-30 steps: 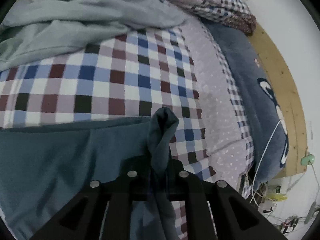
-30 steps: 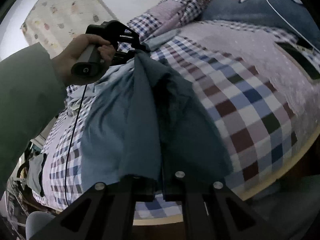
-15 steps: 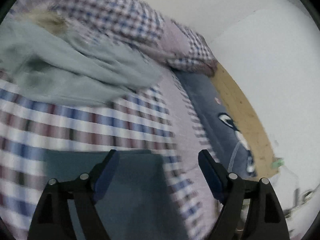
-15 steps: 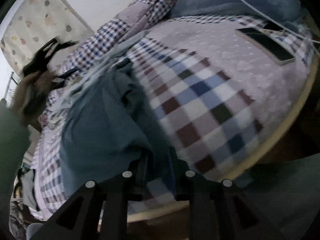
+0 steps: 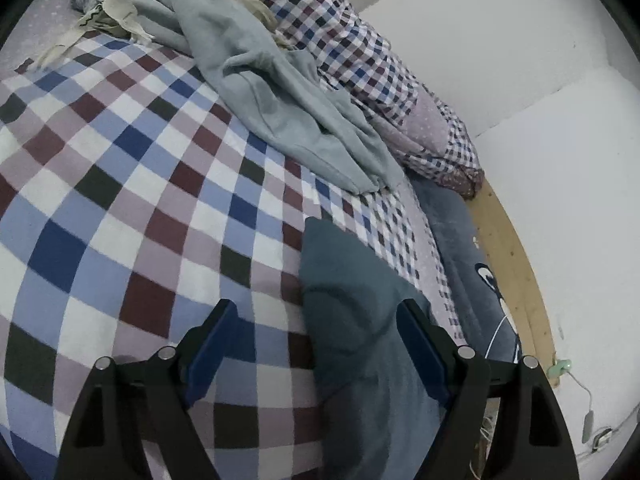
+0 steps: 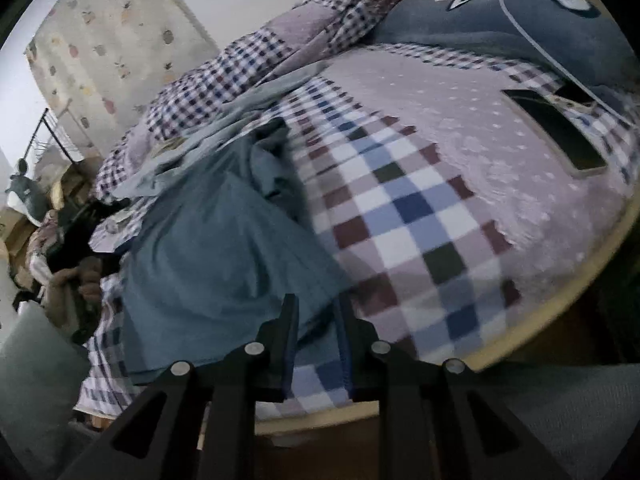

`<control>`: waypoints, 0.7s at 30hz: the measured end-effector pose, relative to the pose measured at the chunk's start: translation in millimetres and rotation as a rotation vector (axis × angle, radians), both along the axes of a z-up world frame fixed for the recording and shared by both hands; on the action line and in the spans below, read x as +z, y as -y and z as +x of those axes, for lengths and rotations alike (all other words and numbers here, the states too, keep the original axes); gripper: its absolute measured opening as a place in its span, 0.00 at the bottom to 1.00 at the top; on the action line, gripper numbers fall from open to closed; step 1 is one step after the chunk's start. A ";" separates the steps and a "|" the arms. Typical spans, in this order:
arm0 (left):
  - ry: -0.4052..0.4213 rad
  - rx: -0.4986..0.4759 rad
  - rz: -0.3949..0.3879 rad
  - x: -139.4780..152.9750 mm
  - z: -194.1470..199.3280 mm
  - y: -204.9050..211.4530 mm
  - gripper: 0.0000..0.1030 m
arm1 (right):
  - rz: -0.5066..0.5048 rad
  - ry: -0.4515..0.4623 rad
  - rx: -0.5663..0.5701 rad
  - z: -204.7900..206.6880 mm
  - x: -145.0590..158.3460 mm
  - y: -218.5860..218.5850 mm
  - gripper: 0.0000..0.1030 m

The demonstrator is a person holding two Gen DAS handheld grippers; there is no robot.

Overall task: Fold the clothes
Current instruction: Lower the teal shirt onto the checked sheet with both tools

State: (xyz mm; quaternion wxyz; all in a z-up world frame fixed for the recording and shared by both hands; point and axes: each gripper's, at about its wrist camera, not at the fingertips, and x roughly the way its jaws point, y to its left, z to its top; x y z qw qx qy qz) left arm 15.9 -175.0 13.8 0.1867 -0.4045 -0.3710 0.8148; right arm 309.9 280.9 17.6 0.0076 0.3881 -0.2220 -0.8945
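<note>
A dark teal garment (image 6: 208,248) lies on the checked bedspread (image 6: 404,216), bunched at its far end. In the left wrist view its corner (image 5: 352,300) lies flat under and to the right of my left gripper (image 5: 316,320), which is wide open and empty above it. My right gripper (image 6: 316,308) has its jaws a little apart at the garment's near edge, with no cloth pinched between them. The left gripper (image 6: 76,248) shows in the right wrist view, held in a hand at the left.
A pale grey-green garment (image 5: 276,100) lies crumpled at the far side against a checked quilt (image 5: 360,48). A dark phone (image 6: 556,132) lies on the lilac sheet at the right. A blue pillow (image 5: 476,296) and the wooden bed frame (image 5: 508,248) run along the wall.
My left gripper let go of the teal garment's corner, opened wide and swung left. My right gripper opened slightly and released the near edge, and the garment settled on the bed.
</note>
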 end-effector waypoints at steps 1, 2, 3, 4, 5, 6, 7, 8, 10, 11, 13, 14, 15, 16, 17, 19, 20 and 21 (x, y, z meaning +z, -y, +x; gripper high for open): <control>-0.007 -0.015 0.001 0.0 -0.9 -1.9 0.82 | -0.008 0.013 -0.008 -4.3 -2.9 -1.7 0.19; -0.012 -0.031 -0.005 -0.1 -2.0 -4.8 0.82 | -0.014 0.027 -0.017 -8.6 -5.7 -3.3 0.19; -0.013 -0.042 -0.017 -0.3 -3.0 -7.4 0.82 | -0.015 0.045 -0.028 -13.0 -8.3 -4.6 0.19; -0.014 -0.053 -0.029 -0.4 -4.0 -10.1 0.82 | -0.015 0.062 -0.039 -17.4 -10.9 -5.9 0.19; -0.019 -0.065 -0.040 -0.7 -4.5 -12.8 0.82 | -0.011 0.076 -0.050 -20.9 -12.7 -6.7 0.19; -0.026 -0.076 -0.055 -0.5 -4.9 -16.1 0.82 | 0.002 0.081 -0.061 -22.1 -12.5 -6.2 0.19; -0.033 -0.086 -0.071 -0.2 -5.2 -19.4 0.82 | 0.014 0.085 -0.071 -22.7 -12.0 -6.1 0.19; -0.040 -0.096 -0.086 0.0 -5.5 -22.8 0.82 | 0.023 0.084 -0.080 -21.5 -10.6 -6.9 0.19; -0.047 -0.105 -0.101 1.5 -5.4 -26.2 0.82 | 0.015 0.086 -0.101 -17.8 -7.5 -11.5 0.21; -0.048 -0.106 -0.102 1.9 -7.2 -27.7 0.82 | 0.000 0.085 -0.113 -15.8 -6.0 -14.8 0.26; -0.049 -0.104 -0.093 2.3 -9.4 -27.8 0.82 | -0.050 0.076 -0.121 -14.0 -5.2 -22.3 0.47; -0.047 -0.103 -0.086 2.4 -10.6 -27.4 0.82 | -0.072 0.074 -0.121 -14.2 -5.8 -24.9 0.47; -0.045 -0.102 -0.079 2.4 -11.8 -26.9 0.82 | -0.086 0.078 -0.118 -16.1 -7.5 -25.6 0.47; -0.045 -0.102 -0.076 2.4 -12.7 -27.3 0.82 | -0.099 0.082 -0.113 -18.6 -9.1 -25.6 0.47; -0.045 -0.102 -0.072 2.3 -13.5 -27.8 0.82 | -0.103 0.086 -0.102 -22.3 -10.7 -23.7 0.47; -0.045 -0.103 -0.066 2.3 -15.0 -28.7 0.82 | -0.094 0.094 -0.079 -28.4 -14.3 -19.7 0.47; -0.045 -0.103 -0.063 2.2 -15.8 -29.2 0.82 | -0.089 0.088 -0.073 -30.8 -15.6 -18.6 0.46; -0.045 -0.104 -0.059 2.2 -16.6 -29.6 0.82 | -0.085 0.081 -0.069 -33.1 -16.2 -17.8 0.43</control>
